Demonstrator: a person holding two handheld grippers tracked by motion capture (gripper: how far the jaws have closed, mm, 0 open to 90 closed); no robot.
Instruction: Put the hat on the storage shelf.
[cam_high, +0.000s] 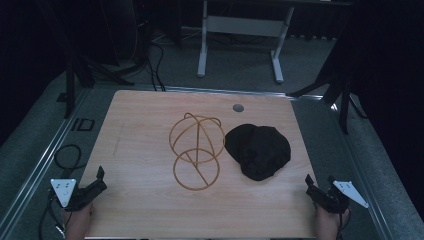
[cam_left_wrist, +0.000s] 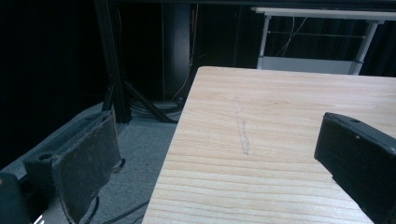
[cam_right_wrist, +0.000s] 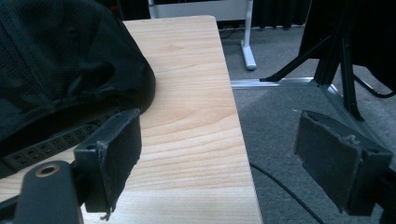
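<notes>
I see a light wooden table (cam_high: 140, 150) with a grey round cap (cam_high: 238, 107) near its far edge, and a white desk frame (cam_high: 240, 30) behind.

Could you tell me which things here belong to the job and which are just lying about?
Job: cap, wire stand, left gripper, right gripper.
Lying about: grommet in the table, white frame, floor cables.

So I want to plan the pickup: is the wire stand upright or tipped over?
Upright. The wire stand rests on its flat ring base, its dome frame rising above, beside the black cap.
</notes>
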